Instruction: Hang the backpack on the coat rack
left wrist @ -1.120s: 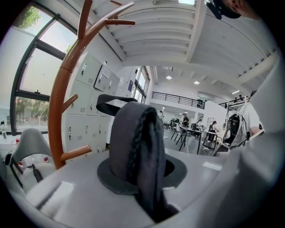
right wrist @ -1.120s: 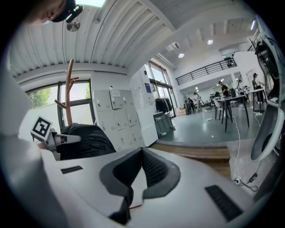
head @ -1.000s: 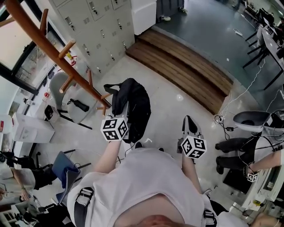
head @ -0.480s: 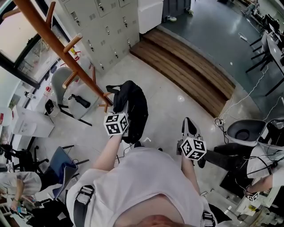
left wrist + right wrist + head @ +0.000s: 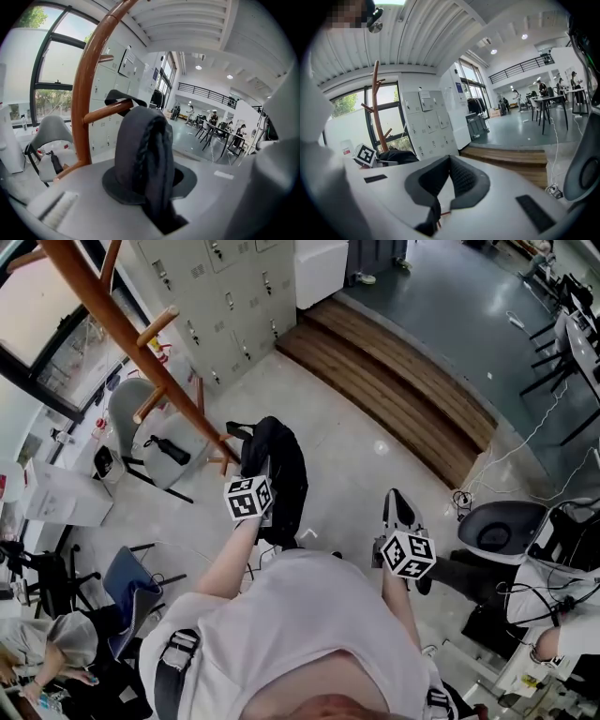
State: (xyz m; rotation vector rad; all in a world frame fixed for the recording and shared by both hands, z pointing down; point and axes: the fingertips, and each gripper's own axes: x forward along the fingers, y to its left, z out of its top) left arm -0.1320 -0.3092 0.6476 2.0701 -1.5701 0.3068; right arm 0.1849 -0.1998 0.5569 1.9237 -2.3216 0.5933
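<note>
The head view looks steeply down from above the person's shoulders, taking in the left gripper (image 5: pixel 266 482), the right gripper (image 5: pixel 400 505) and the floor (image 5: pixel 347 456) ahead of them. Each gripper view sits close behind its own jaws and looks out along them across the room. All three views share the coat rack (image 5: pixel 120 322) and the lockers (image 5: pixel 225 292) beyond the left gripper.

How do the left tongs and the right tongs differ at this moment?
Grip: the left tongs are clamped on black fabric of the backpack; the right tongs are shut with nothing between them.
Place: the left tongs sit close to the coat rack, by its lower pegs; the right tongs hang apart from it, over the floor.
Shared: each carries a marker cube, left and right.
</note>
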